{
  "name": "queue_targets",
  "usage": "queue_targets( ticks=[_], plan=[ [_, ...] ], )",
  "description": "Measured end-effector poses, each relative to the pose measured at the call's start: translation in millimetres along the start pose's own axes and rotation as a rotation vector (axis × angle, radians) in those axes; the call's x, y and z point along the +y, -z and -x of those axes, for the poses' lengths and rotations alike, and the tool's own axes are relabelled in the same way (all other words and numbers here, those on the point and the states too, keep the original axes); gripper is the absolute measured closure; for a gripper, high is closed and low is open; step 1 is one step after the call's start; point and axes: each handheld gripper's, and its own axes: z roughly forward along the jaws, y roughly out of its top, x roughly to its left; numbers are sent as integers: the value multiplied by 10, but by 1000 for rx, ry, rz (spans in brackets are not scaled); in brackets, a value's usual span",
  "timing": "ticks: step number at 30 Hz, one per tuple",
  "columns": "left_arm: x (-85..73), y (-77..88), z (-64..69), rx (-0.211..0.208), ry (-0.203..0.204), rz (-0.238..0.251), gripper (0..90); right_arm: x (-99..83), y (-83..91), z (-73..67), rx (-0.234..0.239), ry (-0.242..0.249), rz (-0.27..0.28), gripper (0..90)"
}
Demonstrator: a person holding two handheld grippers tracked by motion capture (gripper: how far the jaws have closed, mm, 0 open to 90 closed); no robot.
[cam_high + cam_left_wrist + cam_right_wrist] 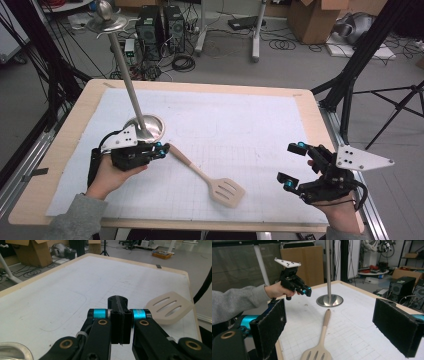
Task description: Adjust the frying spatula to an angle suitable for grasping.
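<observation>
Behind left tongs (308,291) – stand base (329,300), spatula (322,340)

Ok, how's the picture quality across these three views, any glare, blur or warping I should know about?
High view: even, soft light; the metal stand's base glints, and the edges look slightly bowed. Left gripper view: the shut left gripper is sharp, the spatula behind it slightly soft, the white mat washed out. Right gripper view: the open right gripper has fuzzy near pads, and the background is dimmer.

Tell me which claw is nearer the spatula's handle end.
Left. The left claw, shut, hovers right by the spatula handle's tip; the right claw, open, sits off past the slotted blade.
</observation>
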Motion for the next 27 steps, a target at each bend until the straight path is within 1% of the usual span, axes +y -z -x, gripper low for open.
queue_targets(
  ticks=[2, 3, 4, 5, 6, 7, 8, 9, 10, 11, 12, 13, 14, 16, 17, 18, 19, 20, 21, 22, 23, 25, 27],
  plan=[
    [-8, -26, 7, -2, -1, -7, 895, -4, -4, -5, -3, -1, -3, 109],
    [-28, -94, 21, -8, -11, -23, 896, -14, -2, -16, -5, -3, -13, 109],
    [-28, -94, 21, -8, -11, -23, 895, -14, -2, -16, -5, -3, -13, 109],
    [-45, -147, 31, -11, -11, -38, 896, -20, 3, -18, -10, 2, -13, 108],
    [-45, -147, 31, -11, -11, -38, 895, -22, 8, -25, -9, -3, -16, 108],
    [-64, -199, 45, -19, -8, -52, 896, -25, 11, -28, -10, -1, -17, 108],
    [-64, -199, 45, -19, -8, -52, 896, -25, 11, -28, -10, -1, -17, 108],
    [-93, -244, 53, -32, -8, -66, 896, -30, 19, -31, -12, -2, -17, 109],
    [-93, -244, 53, -32, -8, -66, 896, -31, 20, -32, -13, -3, -18, 108],
    [-120, -294, 61, -40, -4, -82, 896, -35, 18, -34, -14, -5, -20, 109],
    [-120, -294, 61, -40, -4, -82, 896, -35, 18, -34, -14, -5, -20, 109],
    [-135, -342, 75, -39, -14, -89, 897, -43, 10, -32, -15, 0, -22, 109],
    [-135, -342, 75, -39, -14, -89, 897, -46, 9, -39, -12, -9, -27, 108],
    [-143, -400, 91, -51, -4, -93, 896, -50, 3, -39, -16, -7, -30, 109],
    [-149, -463, 117, -60, -12, -109, 897, -58, -3, -45, -12, -11, -39, 109],
    [-149, -463, 117, -60, -12, -109, 896, -58, -3, -45, -12, -11, -39, 109],
    [-154, -521, 139, -68, -15, -118, 896, -62, -8, -43, -13, -5, -40, 108],
    [-154, -521, 139, -68, -15, -118, 897, -62, -8, -43, -13, -5, -40, 108],
    [-162, -570, 148, -69, -18, -128, 897, -65, -9, -48, -11, -4, -43, 109],
    [-162, -570, 148, -69, -18, -128, 896, -65, -9, -47, -13, 0, -42, 108],
    [-173, -609, 131, -76, -24, -139, 896, -66, -7, -51, -12, -5, -45, 108],
    [-183, -634, 124, -75, -18, -139, 896, -67, -8, -49, -14, -2, -46, 109],
    [-210, -683, 97, -71, -12, -153, 896, -78, -27, -45, -14, -7, -49, 109]
  ],
)
